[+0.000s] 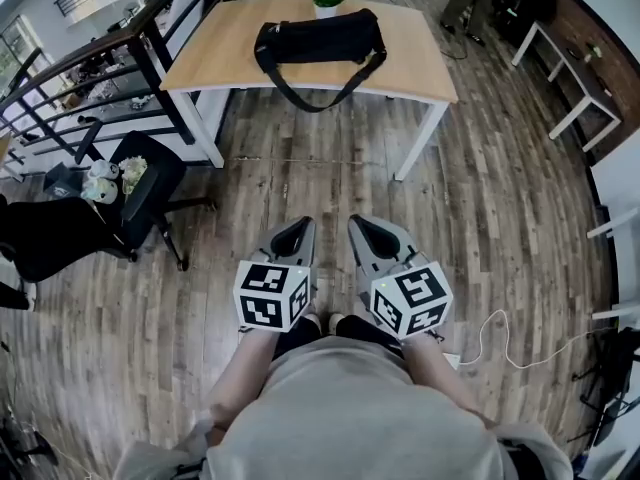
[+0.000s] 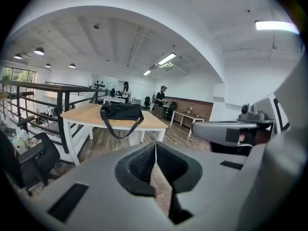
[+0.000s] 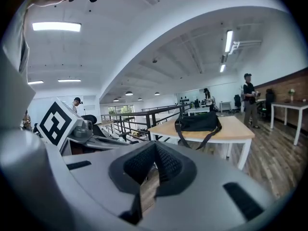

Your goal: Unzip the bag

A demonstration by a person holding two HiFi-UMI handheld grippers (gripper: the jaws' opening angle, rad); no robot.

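Bag, black and long, lies across the middle of the surface. Its strap loops over the near edge and hangs below it. A green item sits just behind the bag at the far edge. Well short of the surface, over the wood floor, the left hand-held gripper and the right hand-held gripper sit side by side, near each other, pointing toward the bag and slightly down. Both have their jaws closed together with nothing between them. A black chair stands on the floor off the surface's near left corner.
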